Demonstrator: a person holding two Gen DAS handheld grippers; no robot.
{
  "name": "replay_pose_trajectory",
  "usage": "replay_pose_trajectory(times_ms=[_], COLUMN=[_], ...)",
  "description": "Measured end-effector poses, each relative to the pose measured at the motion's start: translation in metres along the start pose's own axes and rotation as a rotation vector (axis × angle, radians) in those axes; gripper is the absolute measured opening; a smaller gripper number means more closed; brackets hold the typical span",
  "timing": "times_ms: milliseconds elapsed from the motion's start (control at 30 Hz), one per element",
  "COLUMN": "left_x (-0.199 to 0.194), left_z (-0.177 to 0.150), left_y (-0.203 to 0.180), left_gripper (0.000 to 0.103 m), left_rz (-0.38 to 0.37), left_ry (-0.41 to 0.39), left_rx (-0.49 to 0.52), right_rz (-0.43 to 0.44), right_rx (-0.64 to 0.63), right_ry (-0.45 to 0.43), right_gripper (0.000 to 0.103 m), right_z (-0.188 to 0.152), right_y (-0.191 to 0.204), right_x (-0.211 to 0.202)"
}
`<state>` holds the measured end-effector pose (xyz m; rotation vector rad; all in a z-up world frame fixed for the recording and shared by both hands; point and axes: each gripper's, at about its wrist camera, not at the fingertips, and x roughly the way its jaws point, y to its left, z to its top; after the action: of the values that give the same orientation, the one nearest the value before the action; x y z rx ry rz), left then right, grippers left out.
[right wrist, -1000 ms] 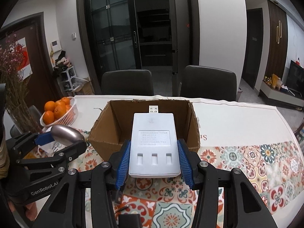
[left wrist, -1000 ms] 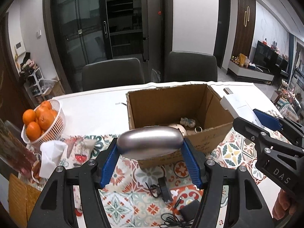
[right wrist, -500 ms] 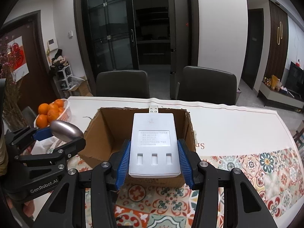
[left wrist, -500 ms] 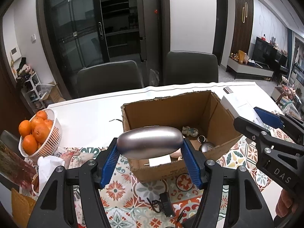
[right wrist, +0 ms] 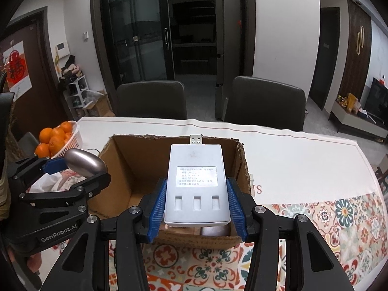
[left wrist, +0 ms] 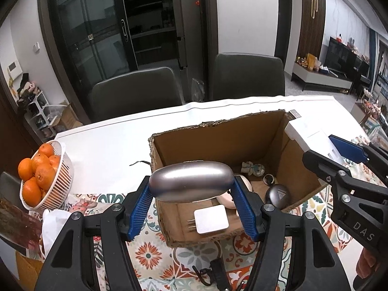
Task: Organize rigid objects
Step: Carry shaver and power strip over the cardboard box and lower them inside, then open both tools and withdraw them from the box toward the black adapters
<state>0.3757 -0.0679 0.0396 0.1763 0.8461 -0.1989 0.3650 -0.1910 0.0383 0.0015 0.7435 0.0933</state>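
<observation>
My left gripper (left wrist: 191, 203) is shut on a silver oval case (left wrist: 190, 184) and holds it above the near left edge of an open cardboard box (left wrist: 218, 131). My right gripper (right wrist: 196, 203) is shut on a white USB charger device (right wrist: 196, 184) and holds it over the box (right wrist: 126, 167). Inside the box lie a white plug adapter (left wrist: 211, 219), a dark round case (left wrist: 277, 194), a ring and a small figurine (left wrist: 252, 168). The right gripper shows in the left wrist view (left wrist: 339, 160); the left gripper shows in the right wrist view (right wrist: 72, 169).
A white basket of oranges (left wrist: 41, 174) stands at the table's left, with white tissue (left wrist: 53, 223) beside it. Black cables and an adapter (left wrist: 215, 274) lie on the patterned cloth in front of the box. Two dark chairs (right wrist: 264, 101) stand behind the white table (right wrist: 291, 160).
Both grippers have risen and moved forward toward the box, which now shows from higher up, with more of its contents in view. Both still hold their objects.
</observation>
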Motion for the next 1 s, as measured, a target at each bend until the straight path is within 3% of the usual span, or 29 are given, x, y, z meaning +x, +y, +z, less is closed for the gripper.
replay_pose_trajectory(times_ms=[733,1000], left_x=[0.036,0.023], left_z=[0.002,-0.003], left_y=[-0.004,-0.005], left_gripper=[0.064,0.069], left_rz=[-0.014,0.004], left_ry=[0.073,0.042], left_rx=[-0.005,-0.004], right_rz=[0.001,0.003], right_rx=[0.002,0.024], right_ry=[0.074,0.085], right_gripper=[0.05,0.053], right_z=[-0.001,-0.006], right_y=[-0.005,-0.006], right_x=[0.032,0.031])
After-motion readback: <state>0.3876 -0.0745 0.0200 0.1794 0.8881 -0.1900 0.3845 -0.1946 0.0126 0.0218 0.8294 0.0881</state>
